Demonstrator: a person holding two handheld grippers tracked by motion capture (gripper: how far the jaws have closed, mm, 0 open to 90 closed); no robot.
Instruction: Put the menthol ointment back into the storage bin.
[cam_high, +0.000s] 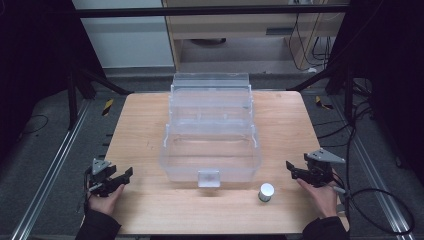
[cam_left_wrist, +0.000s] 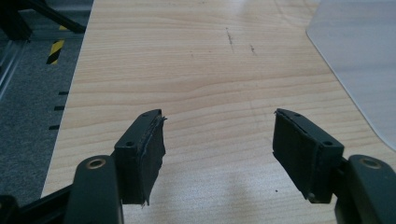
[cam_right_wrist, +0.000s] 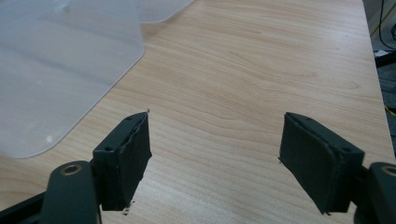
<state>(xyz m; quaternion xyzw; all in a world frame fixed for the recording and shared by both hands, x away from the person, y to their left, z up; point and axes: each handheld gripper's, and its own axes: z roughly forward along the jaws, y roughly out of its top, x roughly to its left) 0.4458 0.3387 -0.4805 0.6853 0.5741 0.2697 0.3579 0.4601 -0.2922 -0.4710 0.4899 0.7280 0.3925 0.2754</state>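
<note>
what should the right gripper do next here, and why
Probably swing the right gripper toward the small white-capped bottle: its jaws stand open and empty, the bottle stands upright near it in front of the clear box, which is open.

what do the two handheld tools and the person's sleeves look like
Both are black two-jaw tools with flat, dark padded faces and round metal eyelets at the jaw bases. The left tool and the right tool each carry a grey three-cornered plate on top. A dark cable trails from the right one. The person wears dark sleeves. The left tool's pad is frayed at its edge.
</note>
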